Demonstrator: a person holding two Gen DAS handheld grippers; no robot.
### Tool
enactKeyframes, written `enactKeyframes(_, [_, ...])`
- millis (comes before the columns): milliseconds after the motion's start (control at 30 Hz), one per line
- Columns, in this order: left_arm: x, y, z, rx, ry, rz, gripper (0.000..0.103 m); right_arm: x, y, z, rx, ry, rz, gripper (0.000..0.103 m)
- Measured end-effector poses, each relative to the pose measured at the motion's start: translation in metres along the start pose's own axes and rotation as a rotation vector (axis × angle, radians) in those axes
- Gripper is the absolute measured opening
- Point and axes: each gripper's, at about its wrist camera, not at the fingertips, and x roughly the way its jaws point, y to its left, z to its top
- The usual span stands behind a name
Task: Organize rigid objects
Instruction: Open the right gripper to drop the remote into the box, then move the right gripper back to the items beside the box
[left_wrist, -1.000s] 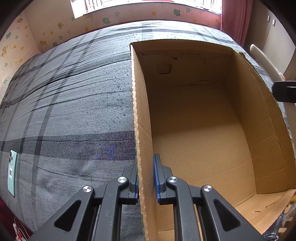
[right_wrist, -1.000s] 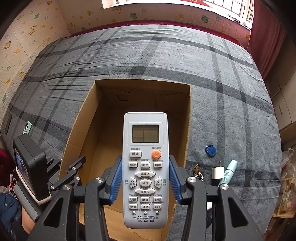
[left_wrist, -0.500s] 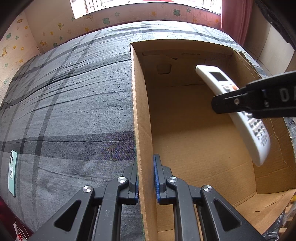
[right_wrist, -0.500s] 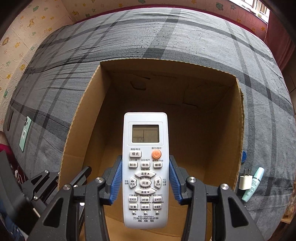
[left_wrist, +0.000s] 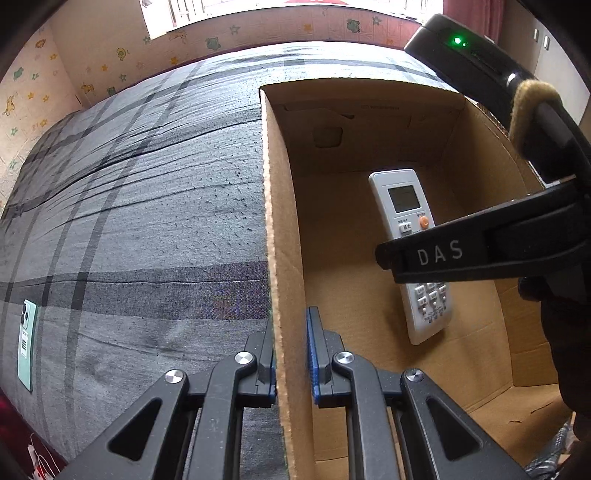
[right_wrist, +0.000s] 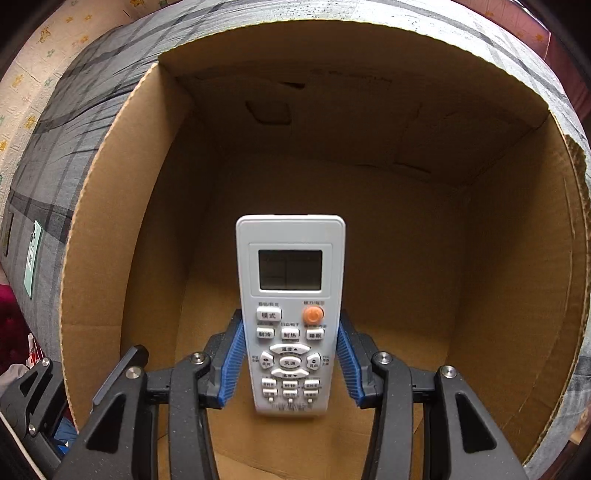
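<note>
A white air-conditioner remote (right_wrist: 290, 314) with an orange button lies on the floor of an open cardboard box (right_wrist: 517, 258). My right gripper (right_wrist: 291, 363) is inside the box with its blue pads spread a little off the remote's sides, so it is open. In the left wrist view the remote (left_wrist: 410, 236) lies on the box floor under the right gripper's black finger (left_wrist: 461, 251). My left gripper (left_wrist: 291, 354) is shut on the box's left wall (left_wrist: 280, 221), one pad on each side.
The box stands on a grey plaid bedspread (left_wrist: 147, 203). A mint-green phone (left_wrist: 26, 343) lies face down at the bed's left edge, also in the right wrist view (right_wrist: 32, 258). Patterned wallpaper and a window are behind the bed.
My right gripper has carried the remote down into the box, set it on the floor and opened its jaws. My left gripper has stayed clamped on the box wall.
</note>
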Motion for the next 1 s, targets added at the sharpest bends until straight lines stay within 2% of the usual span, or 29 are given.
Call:
enactKeyframes(167, [0.001, 0.001, 0.0, 0.0, 0.0, 0.001, 0.013, 0.003, -0.001, -0.003, -0.007, -0.005, 0.013, 0.05])
enactKeyframes(233, [0.001, 0.0, 0.0, 0.003, 0.001, 0.007, 0.013, 0.0, -0.005, -0.004, 0.0, -0.015, 0.022, 0.059])
enactKeyframes(367, [0.001, -0.001, 0.001, 0.002, 0.003, 0.007, 0.013, -0.011, -0.009, -0.007, 0.002, -0.048, 0.015, 0.064])
enactKeyframes(433, [0.001, -0.001, 0.001, 0.0, 0.002, 0.006, 0.013, -0.018, -0.01, -0.011, 0.006, -0.065, 0.016, 0.074])
enactKeyframes(533, [0.001, 0.0, 0.001, -0.004, 0.003, 0.004, 0.013, -0.03, -0.01, -0.015, 0.003, -0.099, 0.017, 0.082])
enactKeyframes(767, [0.002, 0.0, 0.001, -0.005, 0.002, 0.005, 0.013, -0.068, -0.013, -0.026, 0.001, -0.195, -0.019, 0.09])
enactKeyframes(1000, [0.001, 0.0, 0.001, -0.005, 0.002, 0.009, 0.013, -0.105, -0.02, -0.033, 0.026, -0.252, -0.02, 0.098])
